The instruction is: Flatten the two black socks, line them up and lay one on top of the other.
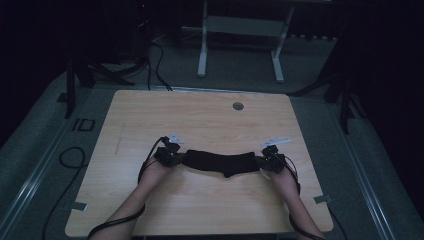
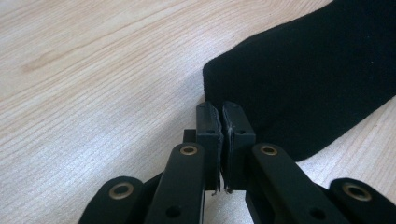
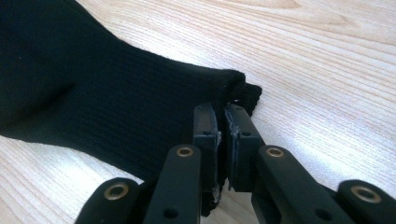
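A black sock lies stretched sideways on the wooden table, slightly sagging toward me in the middle. My left gripper is shut on its left end; in the left gripper view the jaws pinch the edge of the smooth black fabric. My right gripper is shut on the sock's right end; in the right gripper view the jaws clamp the ribbed cuff, which bunches at the pinch. A person's hands hold both grippers from the near side.
A round grey cable port sits in the table near its far edge. Cables trail off the table's left side. A white frame on legs stands on the floor beyond the table.
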### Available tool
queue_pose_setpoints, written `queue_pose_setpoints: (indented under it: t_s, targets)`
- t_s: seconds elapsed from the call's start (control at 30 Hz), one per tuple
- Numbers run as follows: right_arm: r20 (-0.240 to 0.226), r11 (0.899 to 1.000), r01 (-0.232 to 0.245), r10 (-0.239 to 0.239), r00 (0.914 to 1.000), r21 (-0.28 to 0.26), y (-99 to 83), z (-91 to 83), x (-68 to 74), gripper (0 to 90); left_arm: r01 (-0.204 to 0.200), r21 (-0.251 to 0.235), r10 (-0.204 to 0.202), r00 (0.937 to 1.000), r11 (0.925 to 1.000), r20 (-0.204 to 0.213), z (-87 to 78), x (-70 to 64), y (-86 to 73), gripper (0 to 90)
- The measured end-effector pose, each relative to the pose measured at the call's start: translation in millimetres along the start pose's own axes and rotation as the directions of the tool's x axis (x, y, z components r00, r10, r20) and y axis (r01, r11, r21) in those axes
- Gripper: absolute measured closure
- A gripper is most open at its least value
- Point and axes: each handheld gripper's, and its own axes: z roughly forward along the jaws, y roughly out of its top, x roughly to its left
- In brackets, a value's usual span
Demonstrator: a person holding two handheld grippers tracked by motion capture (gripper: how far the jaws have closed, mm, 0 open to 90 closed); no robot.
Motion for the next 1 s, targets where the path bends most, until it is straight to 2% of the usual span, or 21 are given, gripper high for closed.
queue_pose_setpoints:
  t_s: [0.07, 0.13, 0.2, 0.27, 0.3, 0.33, 0.37, 0.4, 0.43, 0.47, 0.53, 0.57, 0.6, 0.63, 0.67, 0.7, 0.73, 0.8, 0.83, 0.93, 1.0]
  targets:
    - [0.001, 1.000, 0.002, -0.002, 1.0000, 0.008, 0.6, 0.2, 0.9, 81.4, 0.000, 0.004, 0.000, 1.0000, 1.0000, 0.005, 0.1, 0.3, -0.2, 86.8]
    - [-0.001, 1.000, 0.006, -0.006, 1.0000, 0.012, 1.7, 0.3, 0.6, 71.9, 0.010, 0.002, -0.010, 0.9998, 0.9999, 0.014, -1.1, 1.6, -0.1, 83.9]
    - [-0.007, 1.000, 0.001, 0.000, 1.0000, 0.015, 3.3, -2.5, 0.7, 63.6, 0.017, -0.018, -0.017, 0.9999, 0.9997, 0.004, -6.6, 2.5, -0.3, 73.6]
    - [-0.003, 1.000, 0.005, -0.005, 1.0000, 0.007, 4.1, -5.5, 0.9, 62.2, 0.016, -0.038, -0.016, 0.9999, 0.9992, -0.001, -11.9, 2.5, -0.4, 67.2]
    - [0.010, 1.000, -0.001, 0.002, 1.0000, -0.030, 7.3, -17.1, 0.6, 56.9, 0.013, -0.051, -0.012, 0.9999, 0.9986, 0.012, -21.4, 2.7, -0.4, 67.2]
    - [0.010, 1.000, -0.001, 0.002, 1.0000, -0.030, 7.3, -17.1, 0.6, 56.9, 0.013, -0.051, -0.012, 0.9999, 0.9986, 0.012, -21.4, 2.7, -0.4, 68.2]
    - [0.006, 0.998, -0.021, 0.022, 0.9997, -0.061, 10.4, -25.7, -1.1, 55.7, 0.027, -0.070, -0.024, 0.9988, 0.9972, 0.042, -31.5, 4.3, -1.4, 68.3]
    - [-0.005, 0.997, -0.032, 0.032, 0.9995, -0.076, 12.3, -29.6, -1.2, 55.2, 0.027, -0.070, -0.024, 0.9988, 0.9972, 0.042, -31.5, 4.3, -1.4, 68.3]
    - [-0.014, 0.996, -0.033, 0.032, 0.9994, -0.081, 14.3, -32.2, 0.0, 58.4, 0.022, -0.082, -0.019, 0.9993, 0.9964, 0.032, -38.6, 2.2, -2.3, 71.2]
    - [-0.013, 0.996, -0.018, 0.017, 0.9998, -0.085, 15.6, -33.5, 2.8, 61.3, 0.022, -0.082, -0.019, 0.9993, 0.9964, 0.032, -38.6, 2.2, -2.3, 73.2]
    - [-0.004, 0.996, 0.010, -0.011, 0.9999, -0.083, 16.0, -31.4, 8.8, 76.9, 0.014, -0.103, -0.011, 0.9995, 0.9946, 0.031, -41.1, -2.8, -2.0, 84.7]
    - [-0.003, 0.997, 0.018, -0.018, 0.9998, -0.081, 15.2, -28.2, 11.1, 81.5, -0.011, -0.101, 0.015, 0.9992, 0.9949, 0.037, -37.0, -11.5, 0.5, 86.7]
    - [0.010, 0.997, 0.031, -0.031, 0.9995, -0.065, 13.8, -23.1, 13.1, 85.0, -0.011, -0.101, 0.015, 0.9992, 0.9949, 0.037, -37.0, -11.5, 0.5, 88.8]
    - [0.010, 0.997, 0.031, -0.031, 0.9995, -0.065, 13.8, -23.1, 13.1, 85.0, -0.017, -0.095, 0.021, 0.9990, 0.9954, 0.040, -34.3, -14.1, 1.4, 88.8]
    - [0.004, 0.999, 0.038, -0.038, 0.9993, -0.039, 11.5, -14.4, 13.2, 86.5, -0.031, -0.066, 0.034, 0.9980, 0.9973, 0.053, -24.9, -20.3, 3.9, 89.1]
    - [0.004, 0.999, 0.038, -0.038, 0.9993, -0.039, 11.5, -14.4, 13.2, 86.5, -0.031, -0.066, 0.034, 0.9980, 0.9973, 0.053, -24.9, -20.3, 3.9, 89.0]
    - [0.013, 0.999, 0.042, -0.042, 0.9990, -0.011, 9.1, -5.3, 12.2, 87.4, -0.048, -0.038, 0.050, 0.9981, 0.9981, 0.037, -15.4, -22.9, 5.5, 89.1]
    - [0.011, 0.999, 0.038, -0.038, 0.9992, 0.005, 7.3, 1.6, 10.0, 87.8, -0.043, -0.024, 0.044, 0.9982, 0.9988, 0.040, -10.7, -21.8, 5.7, 89.1]
    - [0.010, 0.999, 0.036, -0.036, 0.9993, 0.004, 6.9, 3.4, 9.2, 88.3, -0.031, -0.005, 0.031, 0.9994, 0.9995, 0.016, -3.7, -17.9, 4.0, 89.1]
    - [-0.006, 0.999, 0.046, -0.046, 0.9989, 0.009, 9.1, 7.0, 8.3, 88.1, -0.018, 0.017, 0.017, 0.9996, 0.9997, 0.021, 1.4, -12.3, -3.1, 89.8]
    - [-0.016, 0.998, 0.053, -0.053, 0.9985, 0.016, 10.2, 9.3, 8.4, 88.1, -0.010, 0.011, 0.009, 0.9994, 0.9999, 0.033, 0.7, -10.4, -5.6, 89.8]
